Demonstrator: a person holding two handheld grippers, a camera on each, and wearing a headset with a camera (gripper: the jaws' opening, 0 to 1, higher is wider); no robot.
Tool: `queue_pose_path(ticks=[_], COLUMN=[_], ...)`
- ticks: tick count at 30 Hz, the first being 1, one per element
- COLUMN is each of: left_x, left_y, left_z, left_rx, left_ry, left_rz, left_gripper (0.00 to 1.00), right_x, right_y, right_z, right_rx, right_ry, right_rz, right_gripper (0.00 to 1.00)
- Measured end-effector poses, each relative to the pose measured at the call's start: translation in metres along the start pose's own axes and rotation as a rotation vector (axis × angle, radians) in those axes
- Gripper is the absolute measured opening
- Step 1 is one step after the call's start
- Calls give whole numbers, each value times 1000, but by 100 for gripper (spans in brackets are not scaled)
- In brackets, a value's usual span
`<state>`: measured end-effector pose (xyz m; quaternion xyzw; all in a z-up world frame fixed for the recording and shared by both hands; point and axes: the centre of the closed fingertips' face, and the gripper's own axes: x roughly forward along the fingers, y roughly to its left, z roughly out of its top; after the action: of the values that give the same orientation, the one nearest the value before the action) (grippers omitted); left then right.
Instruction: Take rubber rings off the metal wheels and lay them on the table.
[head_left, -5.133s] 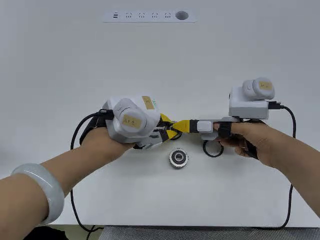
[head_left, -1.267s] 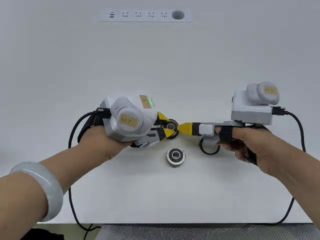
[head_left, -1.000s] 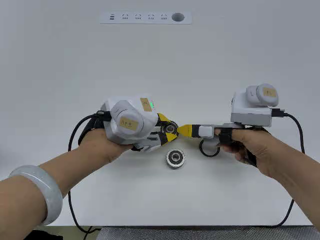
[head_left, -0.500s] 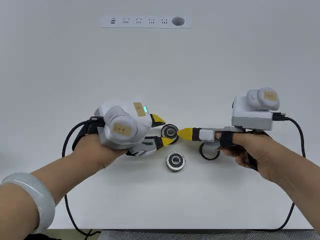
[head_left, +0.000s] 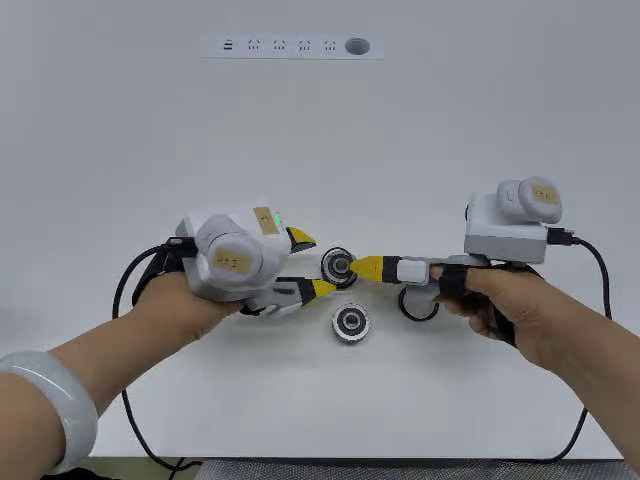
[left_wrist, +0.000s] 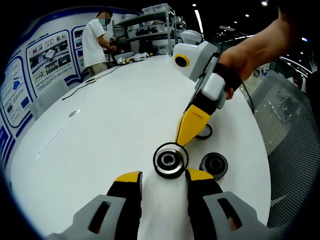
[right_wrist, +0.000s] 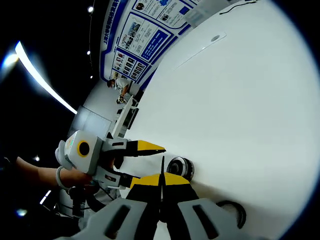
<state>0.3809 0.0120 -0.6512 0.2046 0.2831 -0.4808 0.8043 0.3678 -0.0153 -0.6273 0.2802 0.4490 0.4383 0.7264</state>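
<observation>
The left gripper is held low over the white table, and its two yellow-tipped jaws stand wide apart. A metal wheel rests on the table just in front of the gap between these jaws. In the left gripper view neither tip touches it.

The right gripper comes from the opposite side. Its jaws are pressed together, with only a thin seam between them in the right gripper view. The yellow point meets the rim of this wheel on the side that faces away from the left gripper. I cannot tell if it pinches the thin dark band around the wheel (the contact is too small to see).

A second wheel lies flat on the table, nearer to the person and near the first one, but apart from it. Its outer band looks dark and thick in the left gripper view.

One loose black rubber ring lies on the table under the body of the right gripper, partly hidden by it, and well clear of both wheels.

A white power strip is set at the far side of the table. In the left gripper view a person in a white shirt stands beyond the table.
</observation>
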Motion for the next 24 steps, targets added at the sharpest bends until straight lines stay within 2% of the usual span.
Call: queue_pose_path(ticks=[9,18,24], left_x=[-5,-6,-7], left_y=[0,-2,-3], left_z=[-3,-6,-5], left_rx=[-14,-20,-23], left_ry=[2,5,1], left_rz=[12,14,16], left_gripper=[36,36,36], right_x=[-14,-32,-45], right_y=[4,-2,-11], right_z=[-2,-9,-18], right_rx=[11,48,71], right_ry=[-32,-73,-90], right_rz=[4,-13,-43], right_gripper=[2,2,2])
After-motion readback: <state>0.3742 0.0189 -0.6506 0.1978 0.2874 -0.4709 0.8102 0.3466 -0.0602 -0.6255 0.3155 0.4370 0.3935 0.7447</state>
